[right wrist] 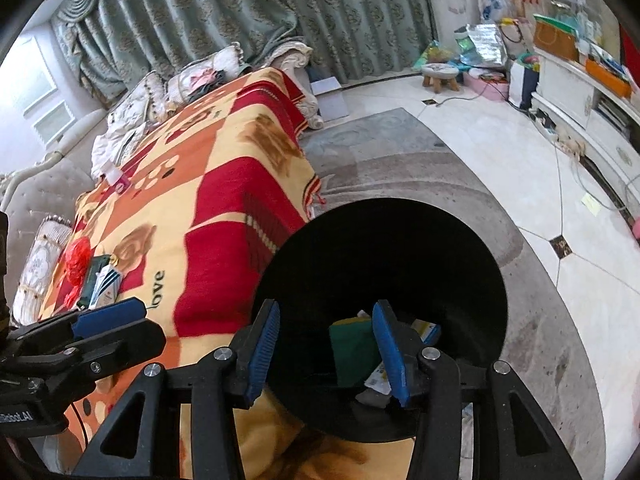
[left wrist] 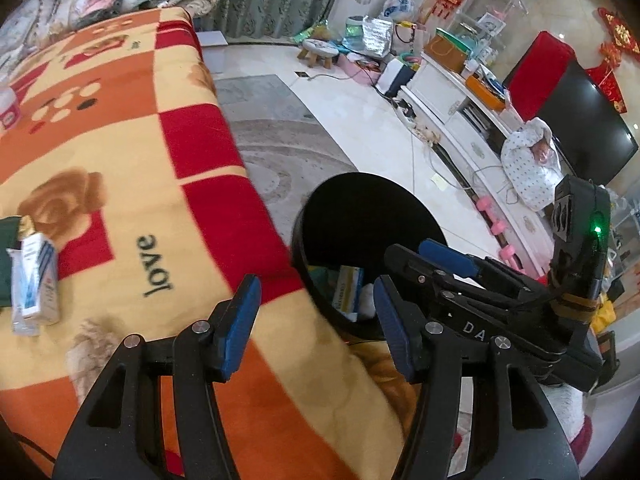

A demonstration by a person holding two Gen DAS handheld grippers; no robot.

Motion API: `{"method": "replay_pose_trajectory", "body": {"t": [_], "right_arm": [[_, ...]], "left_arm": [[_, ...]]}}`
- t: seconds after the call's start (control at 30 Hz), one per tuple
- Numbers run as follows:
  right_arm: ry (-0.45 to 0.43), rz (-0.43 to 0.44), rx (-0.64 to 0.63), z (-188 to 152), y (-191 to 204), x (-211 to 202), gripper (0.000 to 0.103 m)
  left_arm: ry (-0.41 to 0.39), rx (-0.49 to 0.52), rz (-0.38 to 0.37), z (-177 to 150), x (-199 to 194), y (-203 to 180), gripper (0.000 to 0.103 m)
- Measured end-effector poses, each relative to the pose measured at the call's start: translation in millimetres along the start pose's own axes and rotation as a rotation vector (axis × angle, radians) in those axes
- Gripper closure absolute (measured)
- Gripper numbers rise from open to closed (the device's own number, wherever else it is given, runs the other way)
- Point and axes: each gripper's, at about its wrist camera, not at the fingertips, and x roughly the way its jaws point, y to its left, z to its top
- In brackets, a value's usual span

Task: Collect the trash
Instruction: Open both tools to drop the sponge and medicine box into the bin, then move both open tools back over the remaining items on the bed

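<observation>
The right gripper (right wrist: 326, 350) gaped empty over the round black bin (right wrist: 460, 240), already holding trash. The left gripper (left wrist: 312, 326), also wide and empty, was nearer the white-blue carton (left wrist: 38, 280), lying lengthwise, leftward on the checked orange-red blanket (left wrist: 120, 140).

Patterned blanket (right wrist: 224, 184) spread from nine to eleven o'clock, green curtains (right wrist: 248, 12) at twelve. Small stool (right wrist: 440, 74) at one o'clock; white cabinet (right wrist: 592, 120) and television (left wrist: 580, 120) toward two.
</observation>
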Motion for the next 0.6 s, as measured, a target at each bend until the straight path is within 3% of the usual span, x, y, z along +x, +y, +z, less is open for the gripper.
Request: {"method": "replay_pose_trajectory", "body": {"t": [0.6], "right_arm": [[-0.017, 0.051, -0.148, -5, 93, 0, 0.049]], "left_arm": [[-0.109, -0.06, 0.134, -21, -53, 68, 0.046]]}}
